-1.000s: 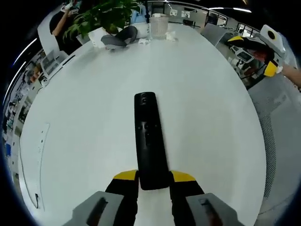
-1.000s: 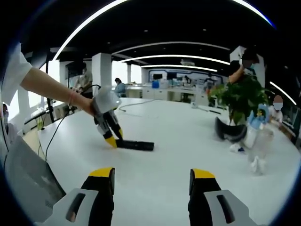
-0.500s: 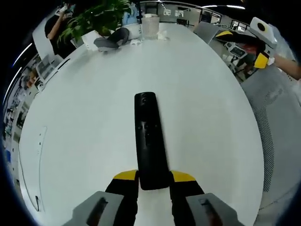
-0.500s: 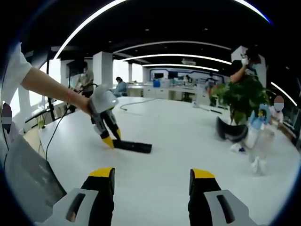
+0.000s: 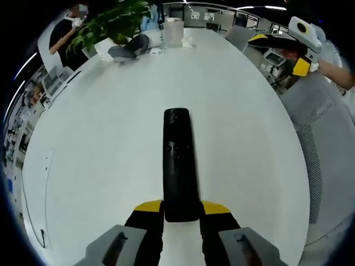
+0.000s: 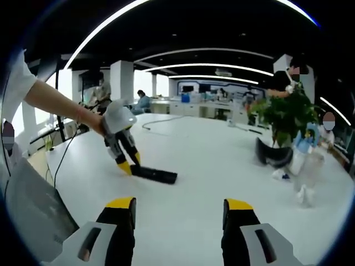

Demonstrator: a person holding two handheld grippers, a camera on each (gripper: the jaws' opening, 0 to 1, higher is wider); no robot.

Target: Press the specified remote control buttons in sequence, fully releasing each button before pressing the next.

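Observation:
A long black remote lies along the white table, pointing away from me. My left gripper is shut on its near end, a yellow-tipped jaw on each side. In the right gripper view that left gripper, held by a person's hand, grips the remote at its left end, low over the table. My right gripper is open with nothing between its jaws, well back from the remote. It also appears at the far right edge of the table, held up in a hand.
A potted plant, a dark curved object and a clear cup stand at the table's far end. A grey mesh chair sits beside the table. A thin cable runs along the left edge. People stand in the background.
The remote has turned slightly and now points straighter ahead between the left jaws. In the right gripper view the left gripper and remote have shifted a little left and nearer.

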